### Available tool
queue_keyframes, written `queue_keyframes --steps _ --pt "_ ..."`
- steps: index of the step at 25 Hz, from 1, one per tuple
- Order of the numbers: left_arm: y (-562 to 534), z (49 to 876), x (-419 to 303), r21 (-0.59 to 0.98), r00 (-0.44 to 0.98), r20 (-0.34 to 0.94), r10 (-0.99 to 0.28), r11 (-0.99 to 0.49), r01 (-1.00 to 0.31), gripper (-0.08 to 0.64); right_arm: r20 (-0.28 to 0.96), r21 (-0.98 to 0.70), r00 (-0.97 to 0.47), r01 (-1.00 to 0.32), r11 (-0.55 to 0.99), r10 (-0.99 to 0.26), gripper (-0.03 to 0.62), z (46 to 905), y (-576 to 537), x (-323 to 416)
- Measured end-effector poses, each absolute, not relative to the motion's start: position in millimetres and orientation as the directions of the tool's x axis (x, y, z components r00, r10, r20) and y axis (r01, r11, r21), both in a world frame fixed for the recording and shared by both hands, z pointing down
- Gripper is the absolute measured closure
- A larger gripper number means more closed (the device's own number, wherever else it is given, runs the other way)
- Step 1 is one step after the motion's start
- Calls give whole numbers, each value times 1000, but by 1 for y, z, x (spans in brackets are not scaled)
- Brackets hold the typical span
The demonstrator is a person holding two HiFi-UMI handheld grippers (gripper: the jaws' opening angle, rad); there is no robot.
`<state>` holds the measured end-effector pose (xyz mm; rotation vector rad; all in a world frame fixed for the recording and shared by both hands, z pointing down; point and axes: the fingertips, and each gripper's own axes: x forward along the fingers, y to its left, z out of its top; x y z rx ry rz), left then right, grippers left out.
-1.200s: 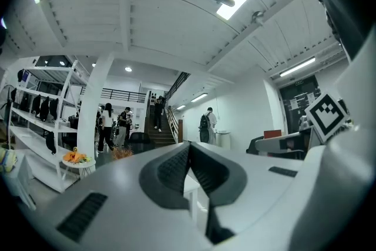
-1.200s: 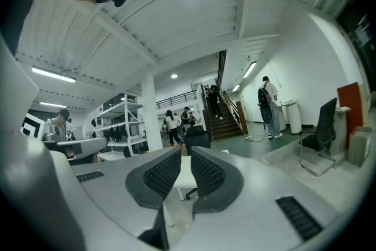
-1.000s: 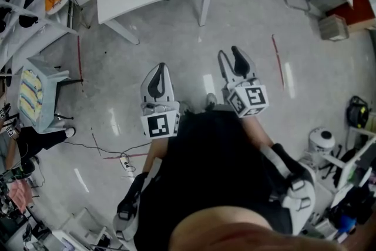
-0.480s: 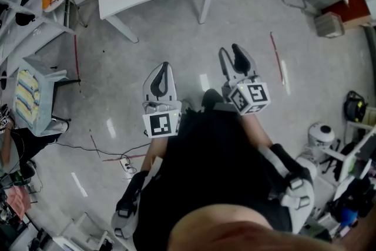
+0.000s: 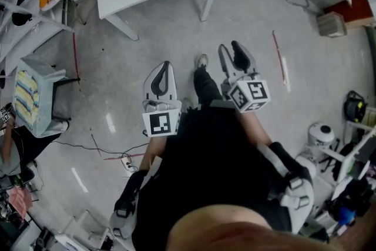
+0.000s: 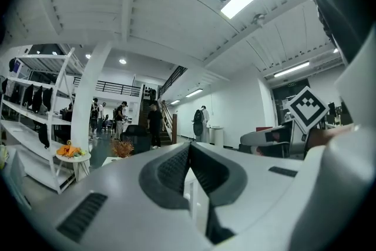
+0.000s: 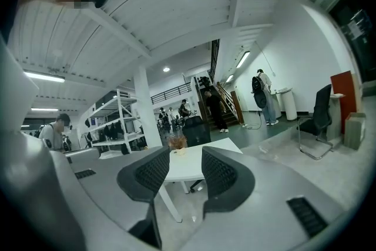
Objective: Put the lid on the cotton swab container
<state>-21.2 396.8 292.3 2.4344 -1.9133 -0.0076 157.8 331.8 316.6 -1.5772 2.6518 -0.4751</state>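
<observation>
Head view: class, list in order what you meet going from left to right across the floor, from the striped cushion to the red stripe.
striped cushion → left gripper → person's shoe → right gripper → red floor stripe

No word, number or brand name could be read in any view. The only printed signs were black-and-white square code patterns without letters. One was on the left marker cube [image 5: 161, 124] behind the left tongs [image 5: 164, 67]. Others were on the right marker cube [image 5: 249, 94] behind the right tongs [image 5: 230, 49]. The left gripper view caught one more such pattern at its right side.
</observation>
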Motion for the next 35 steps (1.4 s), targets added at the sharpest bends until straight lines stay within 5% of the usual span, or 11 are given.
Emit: queue_keyframes --steps 20,35 --pt "115 267 1 -62 182 21 -983 -183 -981 554 127 -272 -603 -785 557 -788 439 315 39 145" --pt "-41 336 -2 -33 205 129 -970 -211 -977 554 253 -299 -638 -767 568 -728 439 371 -115 134"
